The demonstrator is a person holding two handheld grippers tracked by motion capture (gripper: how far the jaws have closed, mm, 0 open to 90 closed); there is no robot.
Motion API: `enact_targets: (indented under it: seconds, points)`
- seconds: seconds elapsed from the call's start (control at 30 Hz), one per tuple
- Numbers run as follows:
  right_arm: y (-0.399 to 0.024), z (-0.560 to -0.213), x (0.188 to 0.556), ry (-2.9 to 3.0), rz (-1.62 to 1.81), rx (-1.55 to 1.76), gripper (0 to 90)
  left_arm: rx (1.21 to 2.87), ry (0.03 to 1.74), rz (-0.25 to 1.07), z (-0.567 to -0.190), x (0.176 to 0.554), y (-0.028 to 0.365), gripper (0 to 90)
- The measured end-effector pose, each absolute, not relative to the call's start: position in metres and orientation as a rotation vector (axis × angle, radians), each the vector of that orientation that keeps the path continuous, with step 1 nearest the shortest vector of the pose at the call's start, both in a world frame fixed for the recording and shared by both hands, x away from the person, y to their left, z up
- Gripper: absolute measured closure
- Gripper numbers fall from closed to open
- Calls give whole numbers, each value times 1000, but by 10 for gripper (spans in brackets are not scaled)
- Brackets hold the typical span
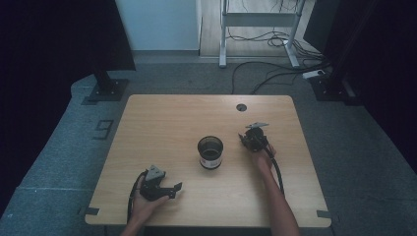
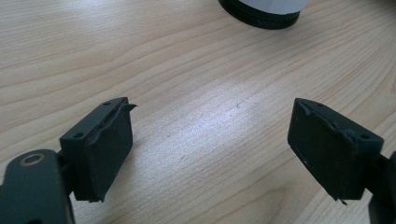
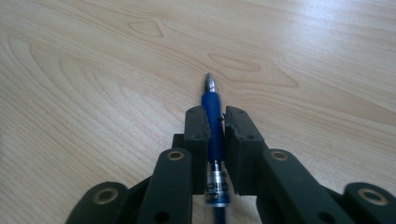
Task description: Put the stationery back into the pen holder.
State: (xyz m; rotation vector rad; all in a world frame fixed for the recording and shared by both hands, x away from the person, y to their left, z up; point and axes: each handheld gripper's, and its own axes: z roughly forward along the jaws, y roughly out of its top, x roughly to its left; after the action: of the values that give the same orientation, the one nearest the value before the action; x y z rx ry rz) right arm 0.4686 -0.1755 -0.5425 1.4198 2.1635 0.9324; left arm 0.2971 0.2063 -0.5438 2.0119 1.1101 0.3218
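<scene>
A: Right tool is clamped on a blue pen, clear in its own view; too small from above.
B: Left tool gapes empty over the desk; the cup is cut off there.

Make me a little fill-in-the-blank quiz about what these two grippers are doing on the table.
1. The right gripper is shut on a blue ____.
2. The left gripper has its jaws ____, holding nothing.
3. The black cylindrical cup stands between the grippers on the light ____ table.

Missing words: pen; open; wooden
</scene>
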Motion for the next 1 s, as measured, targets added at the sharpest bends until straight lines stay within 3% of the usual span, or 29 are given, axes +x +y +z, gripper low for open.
enact_targets:
  seconds: [0.5,1.0]
  points:
    - [-191,-495,434,2035,1180,1377,784,1999,1110,328,-542,296,207,143]
    - [-184,-470,411,1990,1280,1267,784,2011,1107,323,-543,296,206,143]
